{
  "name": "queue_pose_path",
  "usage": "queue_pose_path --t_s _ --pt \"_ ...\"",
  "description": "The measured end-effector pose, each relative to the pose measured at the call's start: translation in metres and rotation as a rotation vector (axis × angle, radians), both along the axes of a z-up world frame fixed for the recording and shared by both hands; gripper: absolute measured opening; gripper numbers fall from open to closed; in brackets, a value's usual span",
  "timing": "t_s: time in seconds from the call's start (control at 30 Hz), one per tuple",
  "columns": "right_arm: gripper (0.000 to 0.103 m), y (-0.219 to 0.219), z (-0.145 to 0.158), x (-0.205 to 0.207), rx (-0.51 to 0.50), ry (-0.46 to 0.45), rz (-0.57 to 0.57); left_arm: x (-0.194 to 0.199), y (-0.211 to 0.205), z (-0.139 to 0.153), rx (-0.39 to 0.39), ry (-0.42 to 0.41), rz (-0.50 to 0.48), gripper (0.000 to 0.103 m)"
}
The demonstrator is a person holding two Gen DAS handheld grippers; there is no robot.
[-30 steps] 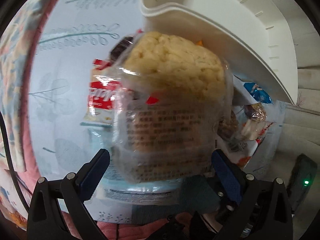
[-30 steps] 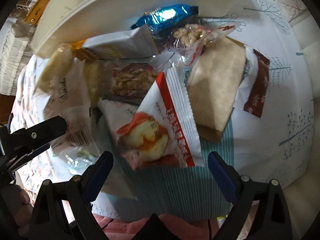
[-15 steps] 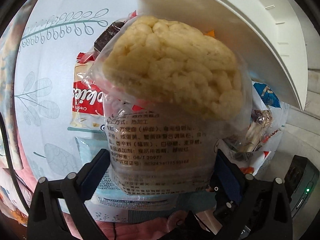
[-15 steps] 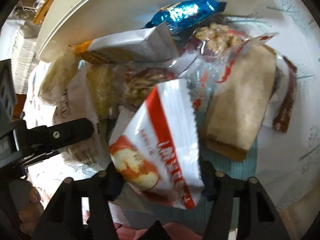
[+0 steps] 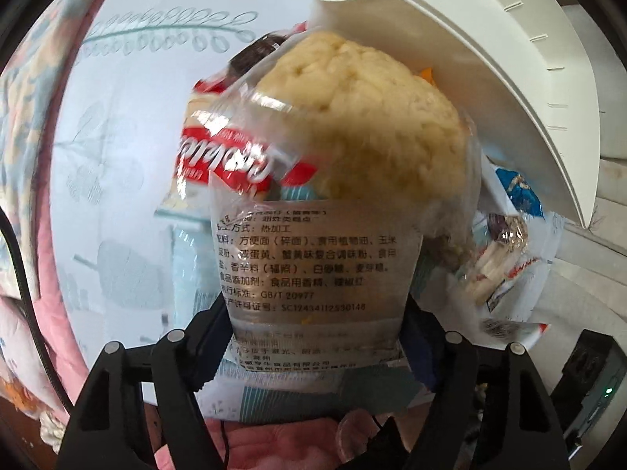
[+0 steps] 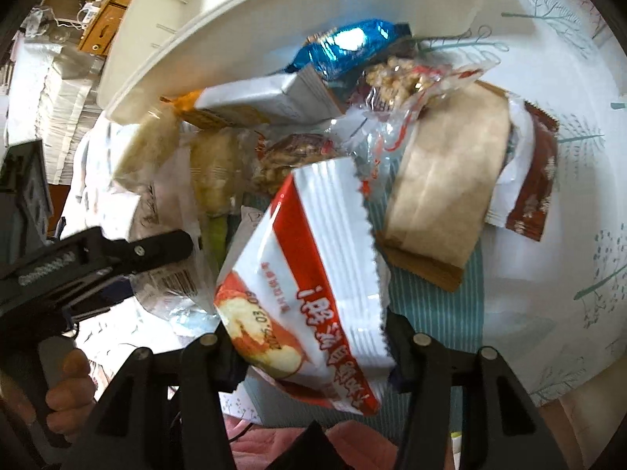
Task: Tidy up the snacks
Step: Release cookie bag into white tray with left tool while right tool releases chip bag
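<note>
Gripping each packet by its lower seam, the left gripper [image 5: 313,337] has its jaws closed on the clear-wrapped noodle cake [image 5: 352,149] and the right gripper [image 6: 309,346] has its jaws closed on the red-and-white apple packet [image 6: 313,274], both raised above the snack pile [image 6: 352,117] on the patterned tablecloth [image 6: 568,156]. Judged from this, each hold is at the thin seal only, so carrying should be level and unhurried to avoid slippage. Beyond the pile, the white bin [image 5: 490,58] presents a raised rim just behind the cake; open cloth lies to the outer sides, while the two grippers work near each other.
</note>
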State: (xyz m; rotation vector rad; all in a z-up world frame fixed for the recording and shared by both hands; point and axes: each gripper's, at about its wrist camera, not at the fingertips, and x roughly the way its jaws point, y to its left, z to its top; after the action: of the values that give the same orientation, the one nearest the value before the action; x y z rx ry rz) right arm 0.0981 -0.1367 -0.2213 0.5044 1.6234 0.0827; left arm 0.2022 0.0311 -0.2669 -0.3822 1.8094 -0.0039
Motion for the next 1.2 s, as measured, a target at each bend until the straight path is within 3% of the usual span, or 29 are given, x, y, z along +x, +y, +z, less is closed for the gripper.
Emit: queue_pose_path --t_s 0.17,0.47,0.87,1.03,1.2 --pt "0.053 -0.013 0.027 -0.004 0.031 -0.050 0.014 -0.024 0.009 0.017 0.000 0.029 0.011 0.075" --pt "0.053 -0.034 0.079 0.001 0.098 -0.156 0.024 -0.041 0.012 0.083 0.026 -0.035 -0.061 0.075" --pt "0.054 -0.047 0.147 0.048 0.198 -0.332 0.003 0.021 -0.013 0.179 0.059 -0.220 -0.179 0.076" --pt "0.054 -0.048 0.159 0.073 0.204 -0.369 -0.016 0.063 -0.013 0.202 0.064 -0.279 -0.168 0.076" --pt "0.054 -0.050 0.160 0.099 0.183 -0.387 -0.049 0.103 -0.014 0.207 0.060 -0.329 -0.155 0.076"
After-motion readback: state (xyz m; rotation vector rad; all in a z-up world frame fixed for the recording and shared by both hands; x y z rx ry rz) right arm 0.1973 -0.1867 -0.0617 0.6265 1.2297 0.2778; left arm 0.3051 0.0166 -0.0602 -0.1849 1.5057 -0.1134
